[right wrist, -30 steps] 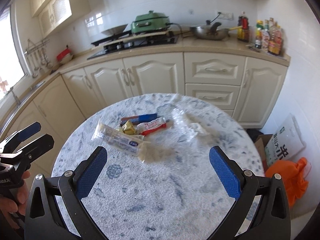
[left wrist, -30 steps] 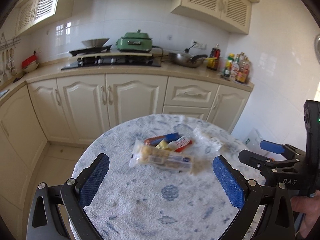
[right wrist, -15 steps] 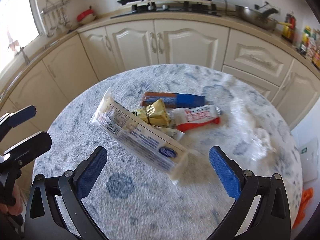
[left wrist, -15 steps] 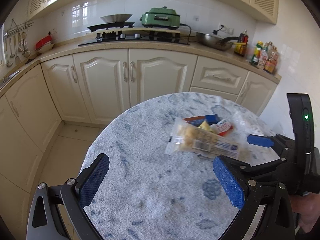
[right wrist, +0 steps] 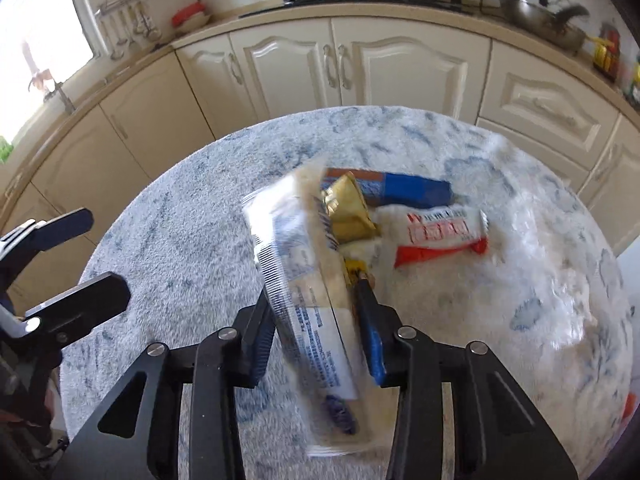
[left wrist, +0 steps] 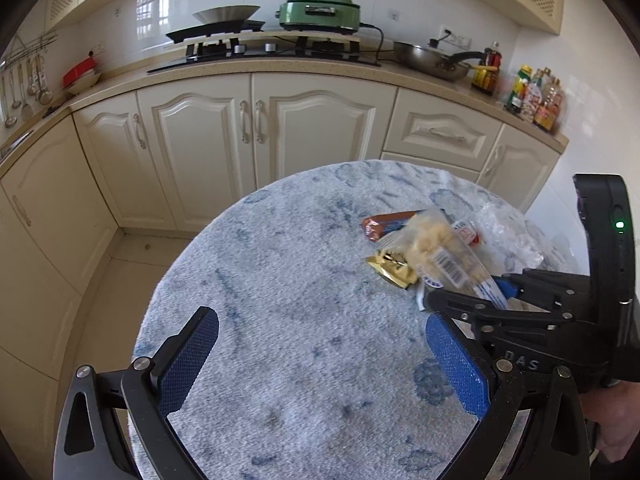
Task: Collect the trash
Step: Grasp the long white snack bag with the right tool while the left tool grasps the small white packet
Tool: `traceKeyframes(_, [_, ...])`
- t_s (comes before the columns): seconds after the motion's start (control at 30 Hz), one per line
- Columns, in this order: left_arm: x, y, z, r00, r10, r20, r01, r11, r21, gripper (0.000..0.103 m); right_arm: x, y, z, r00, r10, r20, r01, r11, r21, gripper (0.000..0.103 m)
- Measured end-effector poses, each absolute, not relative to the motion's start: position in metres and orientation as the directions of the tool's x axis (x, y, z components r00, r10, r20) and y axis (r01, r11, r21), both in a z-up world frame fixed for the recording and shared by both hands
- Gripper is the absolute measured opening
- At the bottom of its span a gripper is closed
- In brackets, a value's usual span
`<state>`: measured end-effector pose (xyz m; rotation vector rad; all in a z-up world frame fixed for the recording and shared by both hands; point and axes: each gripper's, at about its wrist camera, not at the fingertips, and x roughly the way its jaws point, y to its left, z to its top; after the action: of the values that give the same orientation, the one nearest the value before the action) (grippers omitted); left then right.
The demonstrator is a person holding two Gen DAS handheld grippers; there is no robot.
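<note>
Item 1, right gripper (right wrist: 318, 312): jaws pinched on the clear cracker wrapper (right wrist: 304, 276), gripping its near end from both sides. The wrapper tilts up and away from me; its far end seems just clear of the pile, though blur makes contact hard to judge.

Item 2, left gripper (left wrist: 320, 364): jaws spread wide, empty, hovering over a bare part of the round table (left wrist: 280, 280), well apart from the trash.

Item 3, remaining trash on the table: gold foil wrapper (right wrist: 350, 210), partly behind the held wrapper; brown-and-blue bar wrapper (right wrist: 394, 190) at the far side; red-and-white wrapper (right wrist: 442, 236) to its right; crumpled clear plastic film (right wrist: 556, 264) further right.

Item 4, handling note: I judge the step in hand to be lifting the cracker wrapper out of the pile. The grip sits on slippery film near one end, so I would keep the jaws firmly closed, raise it straight and slowly, and watch that the gold foil does not snag and drag along. No bin shows in either view; I would locate one before carrying.
</note>
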<state>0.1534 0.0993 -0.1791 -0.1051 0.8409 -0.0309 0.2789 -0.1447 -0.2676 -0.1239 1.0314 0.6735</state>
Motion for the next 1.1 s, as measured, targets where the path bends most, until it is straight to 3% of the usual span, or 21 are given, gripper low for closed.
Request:
traceKeyframes(0.2, [0.166, 0.075, -0.192, 0.657, -0.104, -0.746, 0.048, 0.994, -0.096, 0.102, 0.271, -0.193, -0.262, 0.351, 0.478, -0.805, -0.465, 0.835, 0.293, 0.032])
traceKeyframes(0.67, [0.222, 0.003, -0.239, 0.605, -0.137, -0.784, 0.117, 0.990, -0.083, 0.100, 0.266, -0.256, -0.264, 0.410, 0.434, -0.802, -0.345, 0.888, 0.304, 0.032])
traceKeyframes(0.8, [0.243, -0.021, -0.257, 0.601, -0.080, -0.795, 0.105, 0.994, -0.020, 0.087, 0.266, -0.273, -0.261, 0.427, 0.426, -0.797, -0.313, 0.897, 0.312, 0.032])
traceKeyframes(0.9, [0.244, -0.029, -0.256, 0.621, -0.118, -0.775, 0.131, 0.990, -0.046, 0.045, 0.263, -0.282, -0.258, 0.438, 0.426, -0.792, -0.299, 0.899, 0.319, 0.032])
traceKeyframes(1.0, [0.239, -0.031, -0.259, 0.615, -0.158, -0.772, 0.171, 0.983, -0.065, 0.040, 0.259, -0.288, -0.258, 0.444, 0.427, -0.788, -0.288, 0.901, 0.326, 0.032])
traceKeyframes(1.07, [0.233, -0.026, -0.258, 0.615, -0.180, -0.768, 0.180, 0.980, -0.086, 0.030, 0.256, -0.290, -0.257, 0.448, 0.429, -0.784, -0.281, 0.900, 0.332, 0.032])
traceKeyframes(1.1, [0.231, -0.022, -0.259, 0.597, -0.195, -0.778, 0.184, 0.977, -0.104, 0.017, 0.253, -0.292, -0.256, 0.450, 0.431, -0.783, -0.279, 0.900, 0.335, 0.032])
